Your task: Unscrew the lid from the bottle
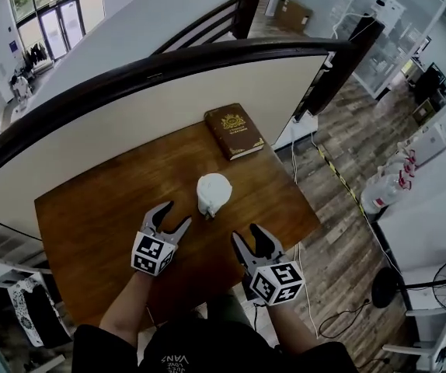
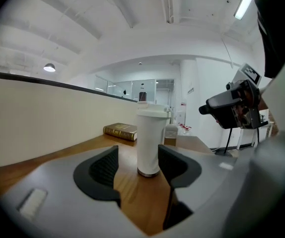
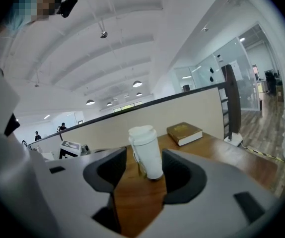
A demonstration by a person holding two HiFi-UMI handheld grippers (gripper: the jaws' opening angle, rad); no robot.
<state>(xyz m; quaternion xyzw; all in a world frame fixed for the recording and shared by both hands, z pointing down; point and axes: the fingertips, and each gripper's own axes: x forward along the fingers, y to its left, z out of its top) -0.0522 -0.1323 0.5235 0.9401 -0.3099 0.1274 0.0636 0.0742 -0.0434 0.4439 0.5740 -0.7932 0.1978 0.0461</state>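
Observation:
A white bottle (image 1: 213,193) with a white screw lid (image 2: 151,112) stands upright in the middle of the wooden table (image 1: 91,216). My left gripper (image 1: 173,218) hovers open near the table's front, a short way left of and before the bottle. Open too is my right gripper (image 1: 248,237), to the front right of the bottle. In the left gripper view the bottle (image 2: 148,143) stands ahead, beyond the jaws and apart from them. The right gripper view shows the bottle (image 3: 146,152) the same way, lid (image 3: 141,133) on, with nothing between the jaws.
A brown hardcover book (image 1: 234,130) lies at the table's far right corner. A cream partition with a dark rail (image 1: 153,68) backs the table. The table's right edge drops to a wood floor with cables (image 1: 324,169). A tripod camera (image 2: 234,105) stands right.

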